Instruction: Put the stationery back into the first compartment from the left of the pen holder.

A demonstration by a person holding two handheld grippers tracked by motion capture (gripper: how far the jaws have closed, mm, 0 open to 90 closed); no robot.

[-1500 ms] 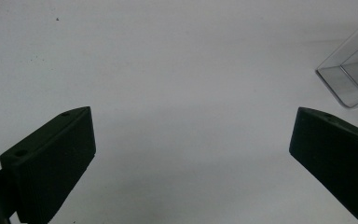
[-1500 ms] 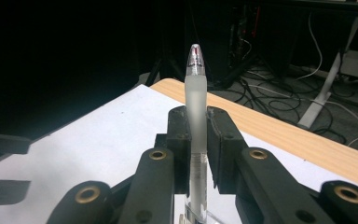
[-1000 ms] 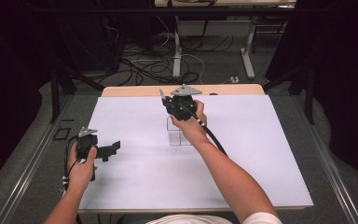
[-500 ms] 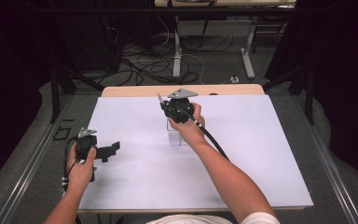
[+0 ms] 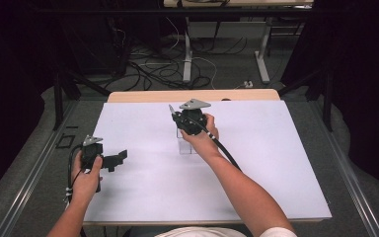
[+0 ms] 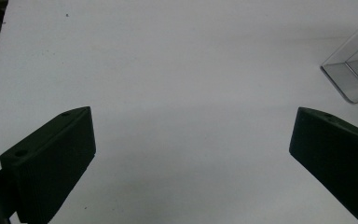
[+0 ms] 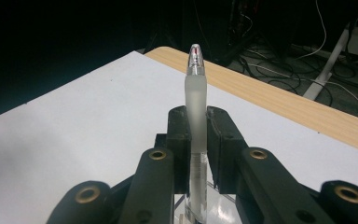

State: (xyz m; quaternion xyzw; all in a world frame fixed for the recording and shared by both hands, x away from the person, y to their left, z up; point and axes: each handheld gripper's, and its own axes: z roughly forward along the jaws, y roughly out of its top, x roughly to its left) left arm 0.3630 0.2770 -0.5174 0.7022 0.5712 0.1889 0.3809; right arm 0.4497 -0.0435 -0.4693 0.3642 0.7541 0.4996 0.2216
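Note:
My right gripper (image 5: 178,119) is shut on a pen (image 7: 196,93) with a frosted cap and clear barrel. The pen's tip sticks out past the jaws, up and to the left in the high view. In the high view the gripper sits over a small clear plastic box (image 5: 187,146) near the middle of the white sheet. The box's clear rim (image 7: 221,210) shows just below the jaws in the right gripper view. My left gripper (image 5: 120,158) rests at the sheet's left side, open and with nothing between its jaws (image 6: 191,140). The clear box (image 6: 354,74) is off to its right.
The white sheet (image 5: 276,163) covers most of a wooden table, whose bare strip (image 5: 237,95) runs along the far edge. Beyond it are dark floor, cables and table legs (image 5: 187,54). A grey rail (image 5: 34,168) runs beside the table's left edge.
My right gripper, with the pen in it, has shifted slightly and sits a little lower in the picture over the clear box. The left gripper has stayed where it was.

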